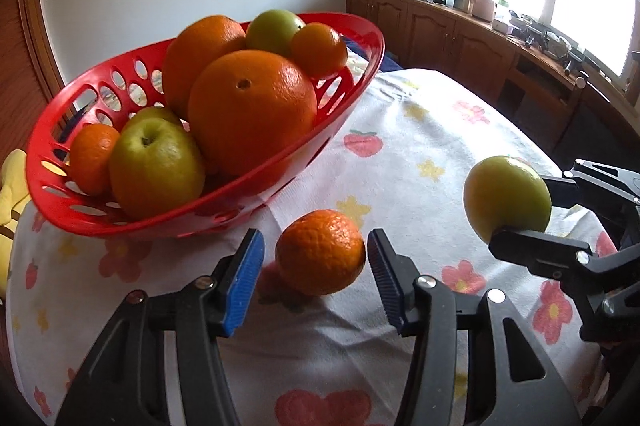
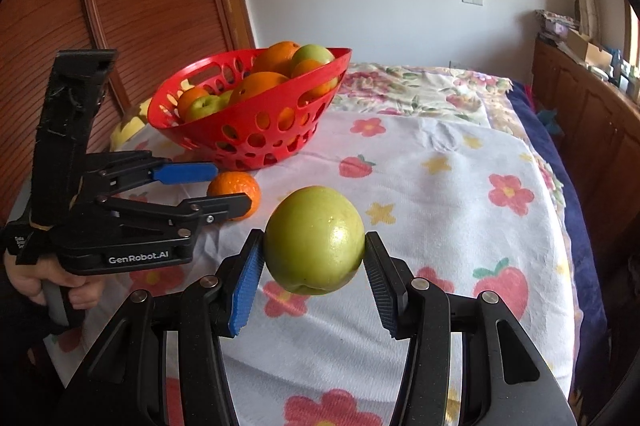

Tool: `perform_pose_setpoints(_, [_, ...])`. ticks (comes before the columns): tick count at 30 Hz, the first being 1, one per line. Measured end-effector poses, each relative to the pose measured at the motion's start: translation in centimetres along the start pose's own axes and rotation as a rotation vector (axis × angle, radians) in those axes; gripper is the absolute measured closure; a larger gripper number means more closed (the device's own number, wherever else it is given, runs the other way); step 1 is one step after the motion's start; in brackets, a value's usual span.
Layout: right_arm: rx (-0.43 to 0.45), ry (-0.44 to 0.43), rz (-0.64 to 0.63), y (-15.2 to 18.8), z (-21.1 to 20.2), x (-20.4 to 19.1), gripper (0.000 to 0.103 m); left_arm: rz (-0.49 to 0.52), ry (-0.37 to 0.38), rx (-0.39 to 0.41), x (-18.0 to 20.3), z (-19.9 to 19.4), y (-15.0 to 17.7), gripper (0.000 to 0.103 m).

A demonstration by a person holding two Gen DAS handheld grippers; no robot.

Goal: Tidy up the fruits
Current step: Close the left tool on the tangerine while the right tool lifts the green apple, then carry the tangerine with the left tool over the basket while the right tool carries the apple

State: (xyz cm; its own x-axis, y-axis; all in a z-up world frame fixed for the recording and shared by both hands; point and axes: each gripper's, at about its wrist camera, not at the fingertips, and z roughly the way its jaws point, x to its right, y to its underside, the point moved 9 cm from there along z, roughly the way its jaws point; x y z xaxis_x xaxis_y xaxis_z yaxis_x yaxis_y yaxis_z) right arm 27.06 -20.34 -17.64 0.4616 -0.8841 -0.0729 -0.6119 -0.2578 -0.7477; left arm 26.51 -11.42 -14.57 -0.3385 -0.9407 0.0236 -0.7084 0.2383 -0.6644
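Observation:
A red perforated basket (image 1: pixel 96 222) (image 2: pixel 240 122) sits on the flowered cloth, filled with several oranges and green apples. A small mandarin (image 1: pixel 320 258) (image 2: pixel 234 191) lies on the cloth in front of the basket. My left gripper (image 1: pixel 316 262) (image 2: pixel 230 190) is open, its blue pads on either side of the mandarin with a gap on each side. My right gripper (image 2: pixel 314 266) is shut on a green apple (image 2: pixel 314 240) (image 1: pixel 506 200) and holds it above the cloth, to the right of the mandarin.
The flowered cloth (image 2: pixel 440 186) covers a rounded table. A yellow object (image 1: pixel 14 178) lies at the left edge behind the basket. Wooden cabinets (image 1: pixel 460 38) with clutter run under the window on the right. A wooden door (image 2: pixel 140 6) stands behind the basket.

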Motion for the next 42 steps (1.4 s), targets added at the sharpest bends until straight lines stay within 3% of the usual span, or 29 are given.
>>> perform_pose_setpoints(6, [-0.021, -0.003, -0.001, 0.4, 0.8, 0.1, 0.052, -0.002, 0.011, -0.009, 0.0, 0.5, 0.1, 0.051])
perform_pose_setpoints(9, [-0.028, 0.002, -0.001, 0.7, 1.0, 0.2, 0.052, -0.006, 0.023, -0.010, 0.1, 0.5, 0.3, 0.059])
perform_pose_setpoints(19, [-0.037, 0.011, 0.007, 0.8, 1.2, 0.4, 0.052, 0.003, 0.036, 0.006, 0.2, -0.5, 0.3, 0.060])
perform_pose_setpoints(32, [-0.034, 0.038, 0.000, 0.7, 1.2, 0.4, 0.052, 0.017, 0.059, 0.092, 0.2, -5.3, -1.2, 0.060])
perform_pose_setpoints(42, [0.011, 0.051, -0.026, -1.5, -0.7, -0.7, 0.052, 0.005, 0.045, 0.160, -1.2, -8.0, -2.8, 0.060])
